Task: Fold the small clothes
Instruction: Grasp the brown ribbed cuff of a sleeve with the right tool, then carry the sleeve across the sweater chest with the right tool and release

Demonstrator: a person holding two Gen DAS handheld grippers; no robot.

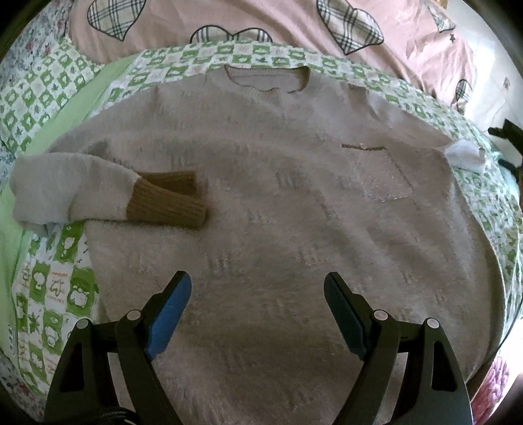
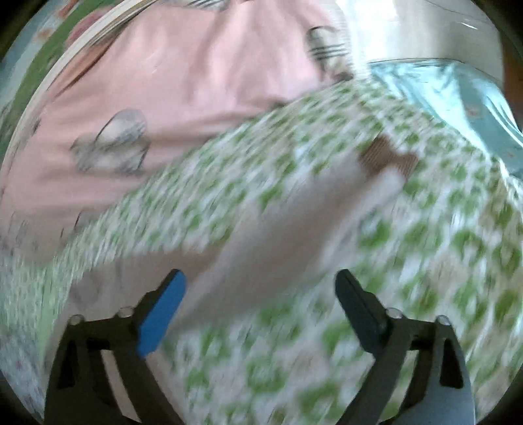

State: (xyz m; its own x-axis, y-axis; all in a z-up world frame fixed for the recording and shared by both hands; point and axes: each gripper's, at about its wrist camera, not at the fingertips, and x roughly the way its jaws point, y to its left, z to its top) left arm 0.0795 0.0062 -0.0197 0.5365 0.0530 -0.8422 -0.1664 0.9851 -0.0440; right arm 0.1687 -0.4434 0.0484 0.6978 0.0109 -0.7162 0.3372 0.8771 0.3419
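Note:
A small beige fuzzy sweater lies flat on a green-and-white checked sheet, neckline at the far side. Its left sleeve is folded inward, with the brown ribbed cuff resting on the body. My left gripper is open and empty above the sweater's lower half. In the blurred right wrist view, the other sleeve stretches out over the sheet with its brown cuff at the far end. My right gripper is open and empty over the near part of that sleeve.
A pink quilt with plaid hearts lies behind the sheet and also shows in the right wrist view. A light blue cloth lies at the far right. A white scrap sits by the sweater's right shoulder.

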